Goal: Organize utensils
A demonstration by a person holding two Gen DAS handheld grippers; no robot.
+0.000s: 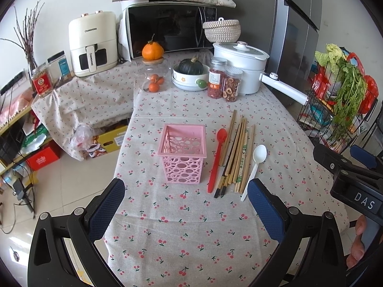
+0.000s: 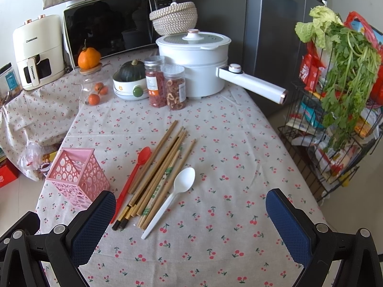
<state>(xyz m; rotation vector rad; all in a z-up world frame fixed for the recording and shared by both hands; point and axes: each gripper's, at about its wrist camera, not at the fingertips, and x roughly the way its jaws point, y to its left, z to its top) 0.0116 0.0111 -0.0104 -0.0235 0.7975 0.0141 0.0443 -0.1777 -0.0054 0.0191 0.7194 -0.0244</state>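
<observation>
Both tools, left (image 1: pixel 185 209) and right (image 2: pixel 189 224), gape empty; a clumsy grab could scatter the chopsticks (image 2: pixel 159 174) or tip the light pink holder (image 1: pixel 182 153).

The right gripper (image 1: pixel 354 167) enters the left wrist view at the right edge; only part of its black body shows, so its jaw spacing cannot be read there. The pink perforated plastic basket (image 2: pixel 77 174) has its near lower corner hidden behind a blue finger pad (image 2: pixel 93 224) in the right wrist view. The red plastic spoon (image 2: pixel 134 179) has its handle end cut by that pad. Label text on the two clear lidded jars (image 1: pixel 223 81) is too small to read.
</observation>
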